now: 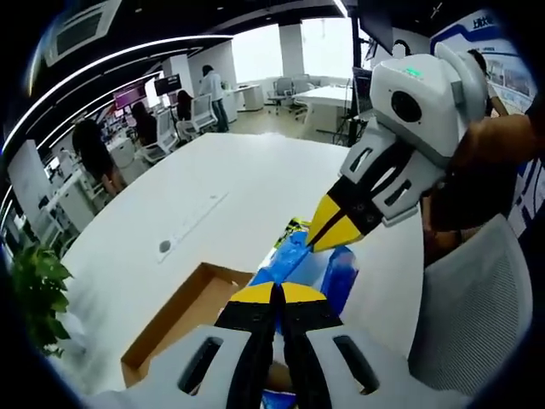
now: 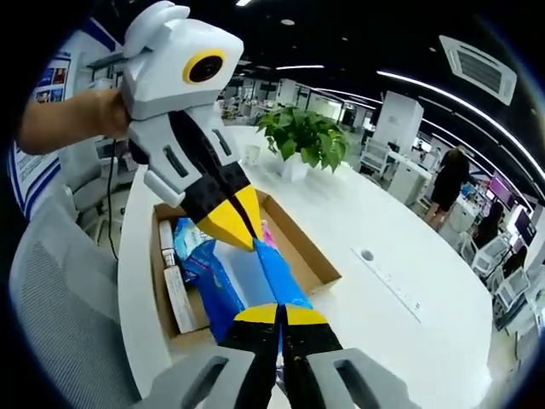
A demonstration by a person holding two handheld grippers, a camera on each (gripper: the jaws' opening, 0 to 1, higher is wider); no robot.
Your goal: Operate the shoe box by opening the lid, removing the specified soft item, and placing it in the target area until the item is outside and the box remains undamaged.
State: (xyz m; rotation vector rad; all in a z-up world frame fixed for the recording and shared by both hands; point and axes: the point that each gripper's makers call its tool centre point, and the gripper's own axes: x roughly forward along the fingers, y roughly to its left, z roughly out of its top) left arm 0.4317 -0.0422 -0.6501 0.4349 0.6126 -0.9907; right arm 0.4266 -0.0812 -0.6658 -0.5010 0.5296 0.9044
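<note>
Right gripper (image 2: 279,317) and left gripper (image 1: 277,298) both clamp the crinkly blue soft bag (image 2: 247,277) above the open cardboard shoe box (image 2: 315,260) on the white table (image 2: 400,256); right gripper view alone shows a potted plant (image 2: 302,141).

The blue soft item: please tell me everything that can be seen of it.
The blue soft item looks like a thin, glossy plastic bag or pack, with darker blue edges and a paler middle panel. It hangs stretched and tilted above the open cardboard box, gripped at its two ends: the right gripper is shut on its near end, the left gripper on its far end. Part of it is inside the box.
</note>
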